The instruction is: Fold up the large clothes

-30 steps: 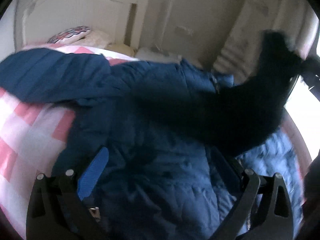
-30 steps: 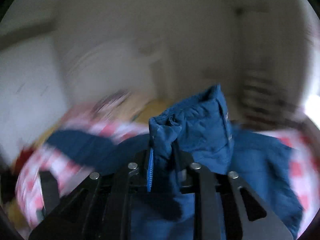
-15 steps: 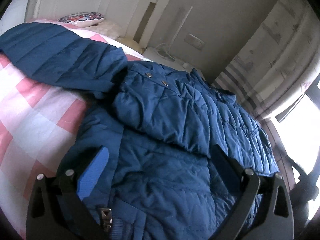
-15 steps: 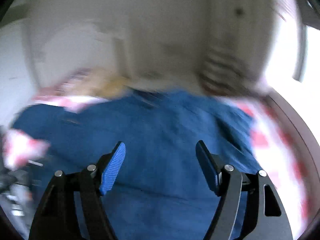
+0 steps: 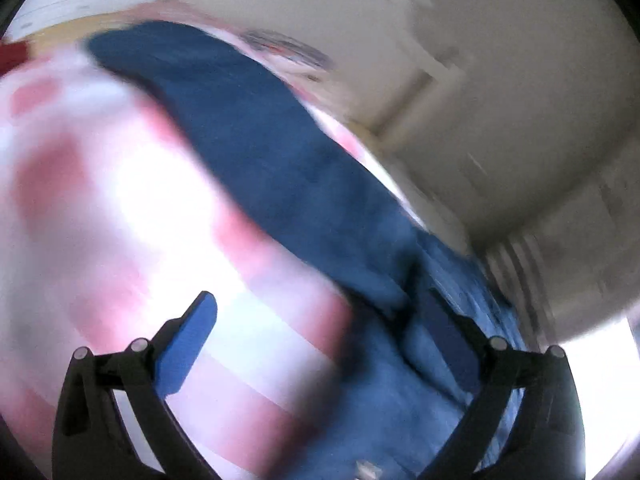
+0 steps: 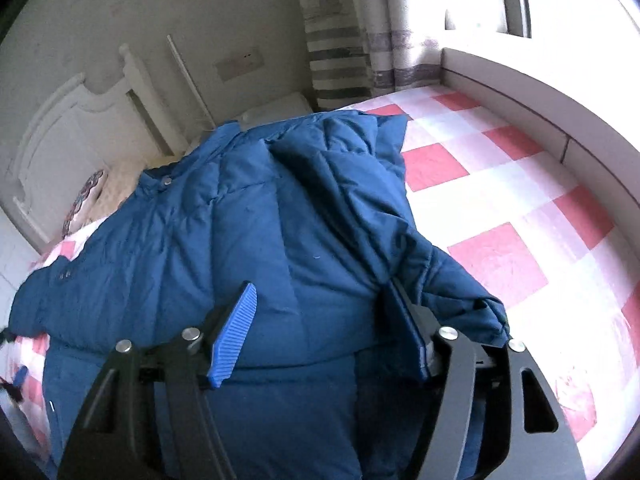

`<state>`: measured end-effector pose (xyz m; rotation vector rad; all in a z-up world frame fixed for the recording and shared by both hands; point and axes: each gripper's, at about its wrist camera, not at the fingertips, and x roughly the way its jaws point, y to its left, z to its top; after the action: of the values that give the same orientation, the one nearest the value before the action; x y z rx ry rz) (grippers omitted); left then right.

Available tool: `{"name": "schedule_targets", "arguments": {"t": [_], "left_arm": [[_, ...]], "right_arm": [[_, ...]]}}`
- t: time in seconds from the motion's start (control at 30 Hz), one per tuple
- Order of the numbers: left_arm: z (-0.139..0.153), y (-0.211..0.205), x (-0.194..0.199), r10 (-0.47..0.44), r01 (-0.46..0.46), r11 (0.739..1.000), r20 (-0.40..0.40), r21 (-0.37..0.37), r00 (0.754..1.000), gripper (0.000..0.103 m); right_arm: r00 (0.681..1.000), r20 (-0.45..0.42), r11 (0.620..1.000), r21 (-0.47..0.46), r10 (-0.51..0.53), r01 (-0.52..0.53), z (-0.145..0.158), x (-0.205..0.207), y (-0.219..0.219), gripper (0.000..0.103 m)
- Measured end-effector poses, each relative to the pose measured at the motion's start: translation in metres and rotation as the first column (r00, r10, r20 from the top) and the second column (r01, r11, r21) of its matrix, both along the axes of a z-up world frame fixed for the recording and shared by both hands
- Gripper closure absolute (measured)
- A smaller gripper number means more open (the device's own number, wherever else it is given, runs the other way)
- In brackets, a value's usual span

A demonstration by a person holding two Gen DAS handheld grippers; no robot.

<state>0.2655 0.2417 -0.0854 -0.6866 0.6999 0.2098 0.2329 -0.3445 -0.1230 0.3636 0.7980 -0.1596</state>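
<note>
Across the frame's middle, your blue puffer jacket (image 6: 248, 240) lies soft and bulky; both grippers gape empty, so pinch the far sleeve (image 5: 224, 104).

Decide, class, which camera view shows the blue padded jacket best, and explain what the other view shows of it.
The right wrist view: the blue padded jacket is sharp there, lying on the checked bedspread with one sleeve folded across its body. The left wrist view is motion-blurred and shows the jacket only as a smeared blue band.
</note>
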Motion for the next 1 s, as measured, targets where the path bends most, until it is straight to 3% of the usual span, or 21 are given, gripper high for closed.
{"name": "schedule_targets", "arguments": {"t": [0.07, 0.1, 0.17, 0.27, 0.3, 0.33, 0.37, 0.4, 0.5, 0.57, 0.63, 0.7, 0.8, 0.87, 0.93, 1.0], "left_arm": [[-0.001, 0.051, 0.002, 0.097, -0.097, 0.995, -0.007, -0.018, 0.995, 0.002], [-0.004, 0.078, 0.004, 0.125, -0.124, 0.99, 0.004, -0.063, 0.992, 0.002], [-0.011, 0.13, 0.013, 0.144, -0.128, 0.973, 0.069, -0.191, 0.987, 0.003], [-0.012, 0.175, 0.031, 0.193, -0.167, 0.958, 0.091, -0.231, 0.977, 0.004], [-0.013, 0.183, 0.038, 0.201, -0.178, 0.956, 0.081, -0.232, 0.976, 0.019], [-0.014, 0.188, 0.045, 0.198, -0.178, 0.956, 0.065, -0.233, 0.978, 0.063], [-0.016, 0.19, 0.052, 0.163, -0.142, 0.954, 0.061, -0.265, 0.985, 0.094], [-0.016, 0.184, 0.056, 0.144, -0.124, 0.951, 0.051, -0.283, 0.988, 0.099], [0.027, 0.13, 0.048, 0.056, -0.043, 0.996, 0.18, -0.074, 0.982, 0.099], [0.056, 0.064, 0.038, -0.11, 0.097, 0.993, 0.273, 0.06, 0.956, 0.1], [0.074, -0.005, 0.033, -0.28, 0.244, 0.958, 0.299, 0.153, 0.912, 0.1], [0.081, -0.088, 0.03, -0.461, 0.403, 0.883, 0.276, 0.241, 0.843, 0.1], [0.065, -0.199, 0.033, -0.642, 0.576, 0.756, 0.18, 0.31, 0.745, 0.099], [0.045, -0.25, 0.038, -0.691, 0.628, 0.703, 0.11, 0.333, 0.714, 0.099], [0.024, -0.286, 0.046, -0.72, 0.673, 0.667, 0.045, 0.32, 0.692, 0.099], [-0.003, -0.313, 0.054, -0.722, 0.693, 0.644, -0.042, 0.325, 0.691, 0.099]], "right_arm": [[1.0, -0.007, 1.0, -0.025, 0.011, -0.011, 0.0, 0.005, 0.002, 0.034], [1.0, -0.007, 0.999, -0.029, 0.013, -0.013, 0.0, 0.006, 0.003, 0.034], [1.0, -0.005, 1.0, -0.021, 0.015, -0.015, -0.001, 0.006, 0.002, 0.033], [1.0, -0.003, 1.0, -0.013, 0.017, -0.017, -0.001, 0.006, 0.004, 0.032], [1.0, -0.003, 1.0, -0.014, 0.02, -0.02, -0.001, 0.006, 0.005, 0.031], [1.0, -0.003, 1.0, -0.015, 0.023, -0.023, -0.001, 0.006, 0.005, 0.03], [1.0, -0.003, 1.0, -0.017, 0.026, -0.026, -0.001, 0.007, 0.005, 0.029], [1.0, -0.003, 0.999, -0.017, 0.027, -0.028, -0.001, 0.007, 0.005, 0.029], [1.0, 0.002, 1.0, -0.011, 0.027, -0.027, -0.001, 0.007, 0.004, 0.029], [1.0, 0.01, 1.0, 0.0, 0.027, -0.027, -0.001, 0.006, 0.001, 0.029], [0.999, 0.017, 1.0, 0.012, 0.027, -0.028, -0.001, 0.006, 0.0, 0.029], [0.999, 0.024, 0.999, 0.023, 0.027, -0.028, -0.001, 0.004, -0.001, 0.029], [0.999, 0.034, 0.999, 0.04, 0.028, -0.029, -0.001, 0.003, -0.004, 0.029], [0.999, 0.039, 0.998, 0.051, 0.028, -0.03, -0.001, 0.002, -0.006, 0.029], [0.999, 0.04, 0.998, 0.052, 0.028, -0.03, -0.001, 0.002, -0.006, 0.029], [0.999, 0.038, 0.998, 0.051, 0.029, -0.031, -0.002, 0.002, -0.006, 0.029]]}}
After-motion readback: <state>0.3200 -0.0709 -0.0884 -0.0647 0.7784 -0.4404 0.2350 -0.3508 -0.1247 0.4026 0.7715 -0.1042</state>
